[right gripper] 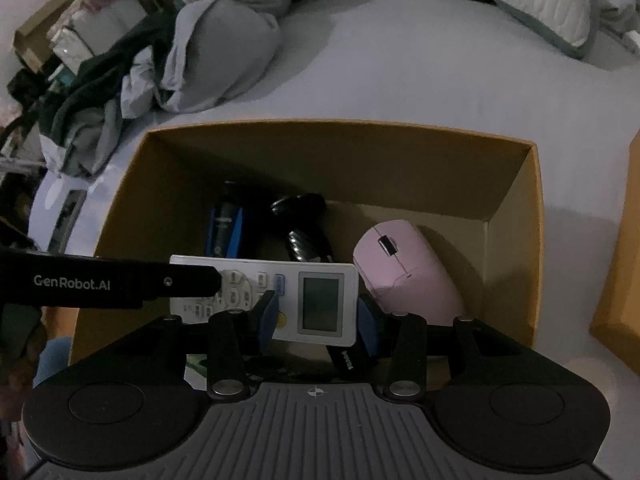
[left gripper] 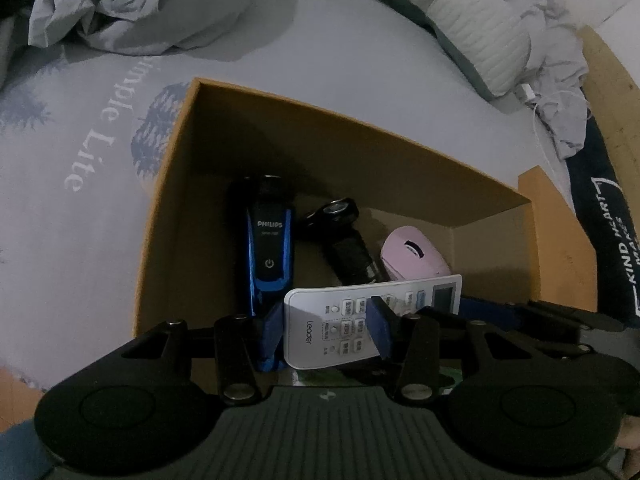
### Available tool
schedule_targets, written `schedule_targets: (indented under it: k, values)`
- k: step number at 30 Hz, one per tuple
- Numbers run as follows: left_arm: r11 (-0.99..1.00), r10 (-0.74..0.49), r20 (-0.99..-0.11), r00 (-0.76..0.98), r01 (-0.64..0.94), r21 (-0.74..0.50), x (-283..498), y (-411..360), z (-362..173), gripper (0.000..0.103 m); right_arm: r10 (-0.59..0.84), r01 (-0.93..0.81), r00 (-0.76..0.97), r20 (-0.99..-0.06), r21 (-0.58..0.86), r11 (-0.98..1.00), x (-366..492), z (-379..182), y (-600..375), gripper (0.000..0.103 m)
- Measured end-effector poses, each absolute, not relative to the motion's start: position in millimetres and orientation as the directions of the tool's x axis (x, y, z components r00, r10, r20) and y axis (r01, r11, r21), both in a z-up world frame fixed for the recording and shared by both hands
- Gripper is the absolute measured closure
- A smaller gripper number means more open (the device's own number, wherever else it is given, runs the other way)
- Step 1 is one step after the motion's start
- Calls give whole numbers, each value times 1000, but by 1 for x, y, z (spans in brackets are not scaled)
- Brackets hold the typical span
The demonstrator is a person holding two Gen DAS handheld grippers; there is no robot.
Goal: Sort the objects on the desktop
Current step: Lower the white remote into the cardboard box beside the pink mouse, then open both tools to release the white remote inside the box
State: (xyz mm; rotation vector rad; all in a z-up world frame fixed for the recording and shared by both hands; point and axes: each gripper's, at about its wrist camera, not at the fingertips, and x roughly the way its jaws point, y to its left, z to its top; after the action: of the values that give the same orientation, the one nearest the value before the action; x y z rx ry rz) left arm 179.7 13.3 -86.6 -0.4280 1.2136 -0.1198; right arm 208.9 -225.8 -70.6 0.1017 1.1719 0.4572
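Observation:
A white remote control (left gripper: 360, 312) (right gripper: 320, 300) hangs level over the near part of an open cardboard box (left gripper: 360, 124) (right gripper: 340, 126). My left gripper (left gripper: 326, 330) is shut on its button end, blue pads pressing both long sides. My right gripper (right gripper: 318, 322) is shut on its display end. The left finger (right gripper: 120, 284) reaches in from the left in the right wrist view. On the box floor lie a blue and black shaver (left gripper: 270, 248) (right gripper: 224, 228), a black tool (left gripper: 344, 240) (right gripper: 304, 228) and a pink mouse (left gripper: 412, 252) (right gripper: 400, 268).
The box stands on a printed grey bedsheet (left gripper: 80, 160). Crumpled grey clothes (left gripper: 140, 8) (right gripper: 216, 64) lie behind it on the left, a white pillow (left gripper: 480, 48) (right gripper: 540, 0) at the back right. An orange lid (right gripper: 620, 280) sits right of the box, beside a dark lettered cloth (left gripper: 608, 220).

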Motion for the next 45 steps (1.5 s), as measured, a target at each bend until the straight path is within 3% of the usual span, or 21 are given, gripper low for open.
schedule_targets:
  k: [23, 34, 37, 39, 45]
  values:
    - [932, -287, -908, 304, -132, -339, 192, 7, -109, 50, 367, -277, 239, -899, 299, 913, 225, -102, -222, 55]
    - [938, -262, -911, 320, -139, -319, 193, 2, -108, 42, 343, -264, 248, -906, 277, 924, 225, -104, -222, 50]
    - [937, -251, -910, 330, -153, -314, 191, 4, -106, 37, 339, -266, 261, -904, 270, 925, 223, -100, -222, 37]
    - [934, -251, -906, 342, -161, -319, 189, 8, -104, 34, 338, -262, 270, -902, 268, 927, 221, -96, -223, 21]
    - [931, -258, -890, 375, -150, -333, 181, 10, -90, 27, 354, -267, 286, -891, 281, 922, 213, -81, -223, 13]
